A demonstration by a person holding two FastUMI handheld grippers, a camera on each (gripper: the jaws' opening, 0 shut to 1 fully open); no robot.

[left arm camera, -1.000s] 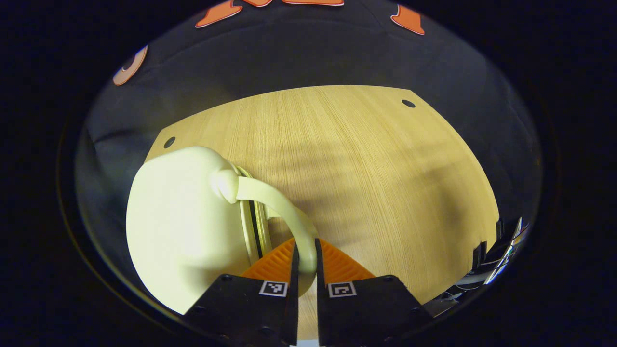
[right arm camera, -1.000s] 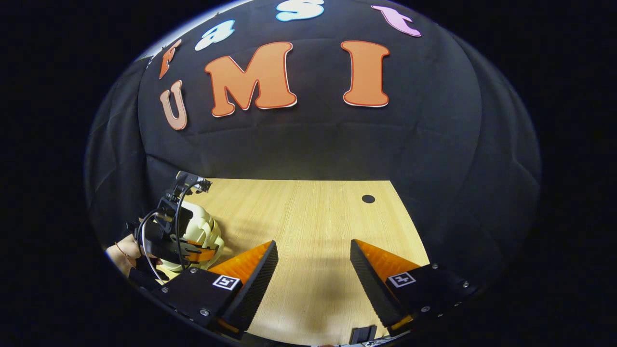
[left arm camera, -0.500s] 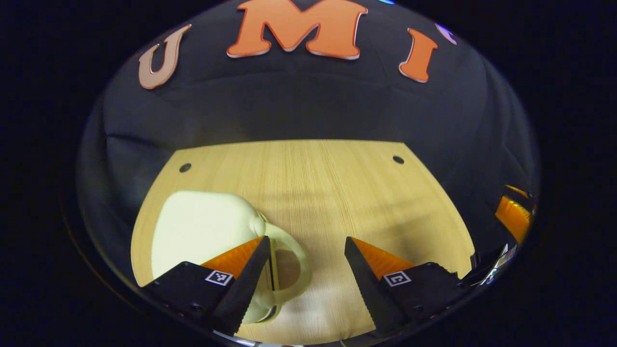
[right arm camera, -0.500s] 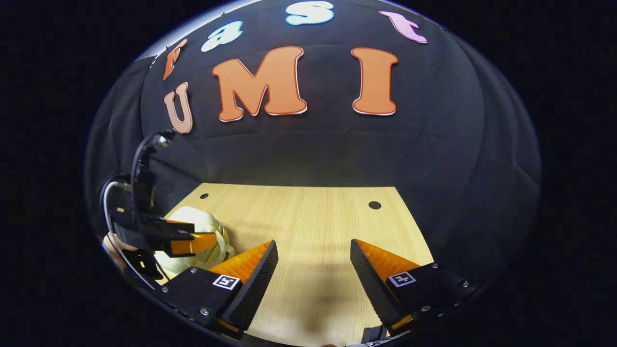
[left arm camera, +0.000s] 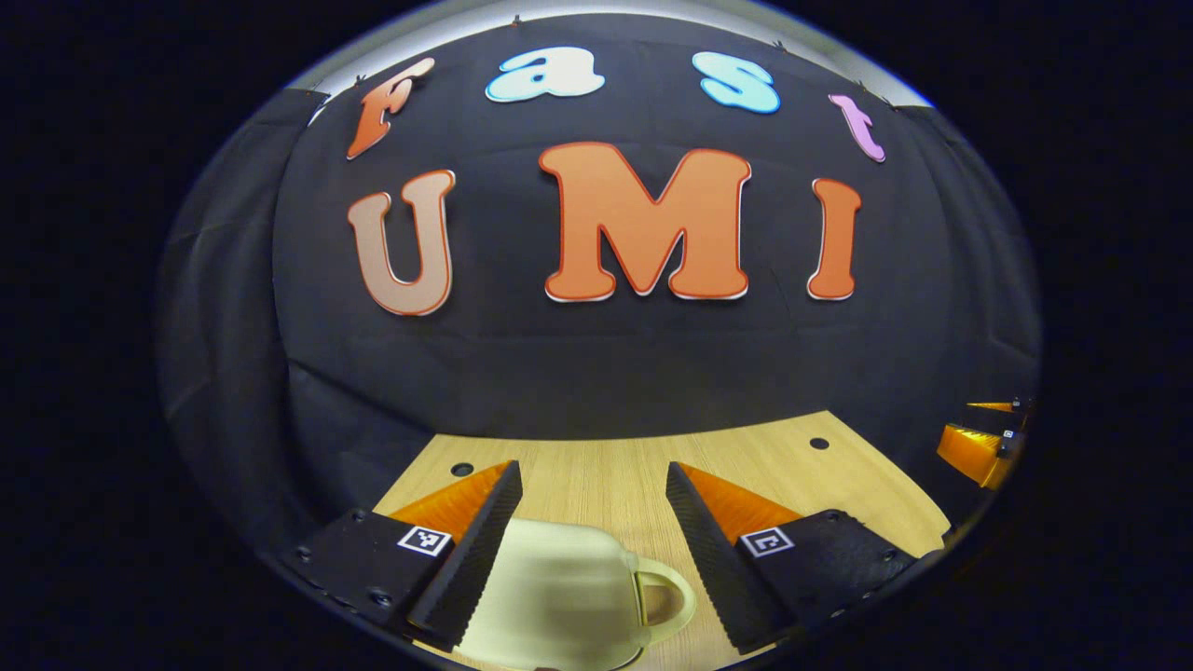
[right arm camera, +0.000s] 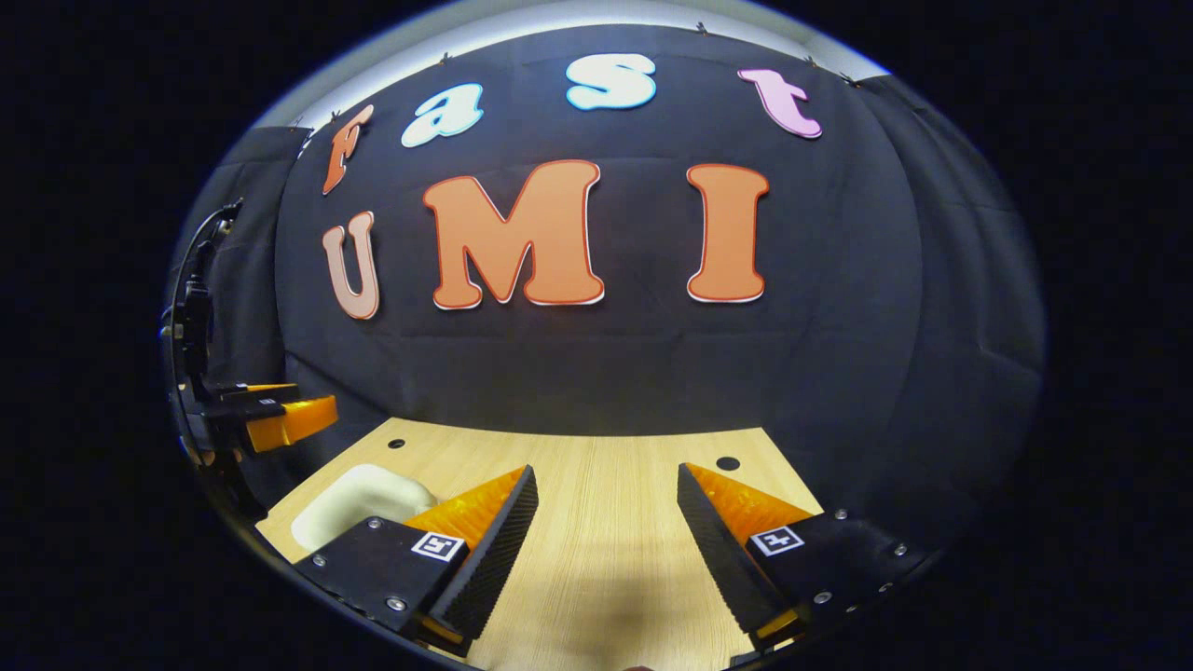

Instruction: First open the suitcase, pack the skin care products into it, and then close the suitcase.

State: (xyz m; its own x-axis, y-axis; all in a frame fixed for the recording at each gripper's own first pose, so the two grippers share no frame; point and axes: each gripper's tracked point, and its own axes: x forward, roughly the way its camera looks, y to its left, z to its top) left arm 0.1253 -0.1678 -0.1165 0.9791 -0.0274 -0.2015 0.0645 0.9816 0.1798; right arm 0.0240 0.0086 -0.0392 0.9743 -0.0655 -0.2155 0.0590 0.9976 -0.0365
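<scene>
Left gripper view is showing the cream suitcase (left arm camera: 559, 596) lying shut on the tabletop (left arm camera: 606, 475), below the left claw (left arm camera: 587, 545), which is gaping wide and empty. The right claw (right arm camera: 606, 540) is likewise gaping empty. Judging by this, the task is looking finished.

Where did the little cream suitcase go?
The cream suitcase lies closed on the wooden table, low in the left gripper view between that open gripper's fingers, untouched. In the right gripper view it sits at the table's left edge.
</scene>
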